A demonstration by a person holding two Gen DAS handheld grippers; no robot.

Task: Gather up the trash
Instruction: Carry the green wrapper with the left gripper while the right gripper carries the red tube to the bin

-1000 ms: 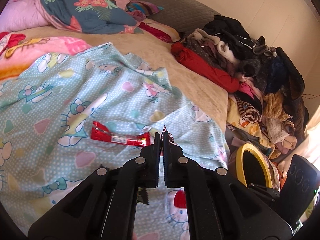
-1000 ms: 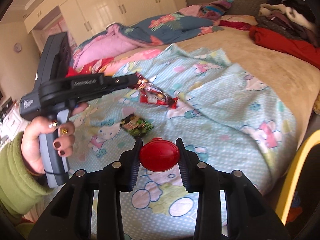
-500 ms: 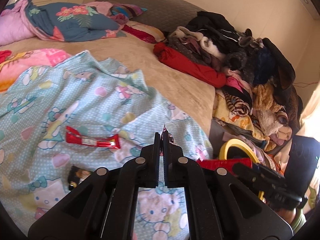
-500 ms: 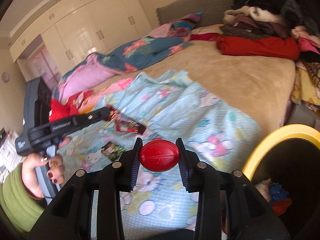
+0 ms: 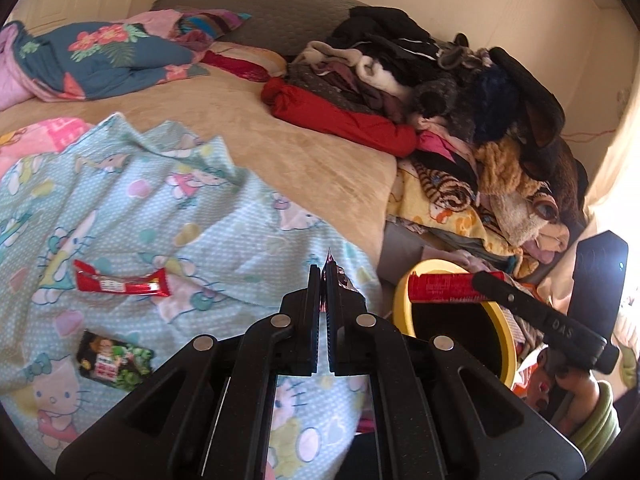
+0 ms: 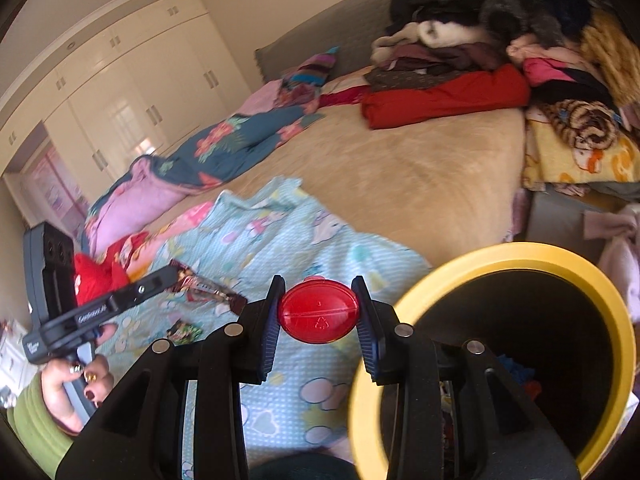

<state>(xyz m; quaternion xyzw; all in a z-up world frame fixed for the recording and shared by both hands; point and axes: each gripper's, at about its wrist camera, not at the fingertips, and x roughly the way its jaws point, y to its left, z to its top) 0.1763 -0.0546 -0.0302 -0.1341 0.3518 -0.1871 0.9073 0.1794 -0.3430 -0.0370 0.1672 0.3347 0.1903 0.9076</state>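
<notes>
Beside the bed, over the yellow-rimmed bin (image 6: 496, 256), the right gripper (image 6: 318, 316) clamps a red plastic tube (image 6: 318, 311) by its sides, its capped end facing the camera; it looks light, stiff and a little slick, so a hold across the body suits it. The left gripper (image 5: 323, 276) is pinched tight on a thin foil wrapper (image 5: 340, 278), limp and crinkly, best caught by an edge. Two more pieces lie on the pale blue cartoon sheet (image 5: 224, 216): a red wrapper (image 5: 120, 283) and, nearer, a dark snack packet (image 5: 114, 360), both flat against soft cloth that may bunch under the fingers. Heaped clothes (image 5: 440, 92) crowd the far side, just behind the bin.
</notes>
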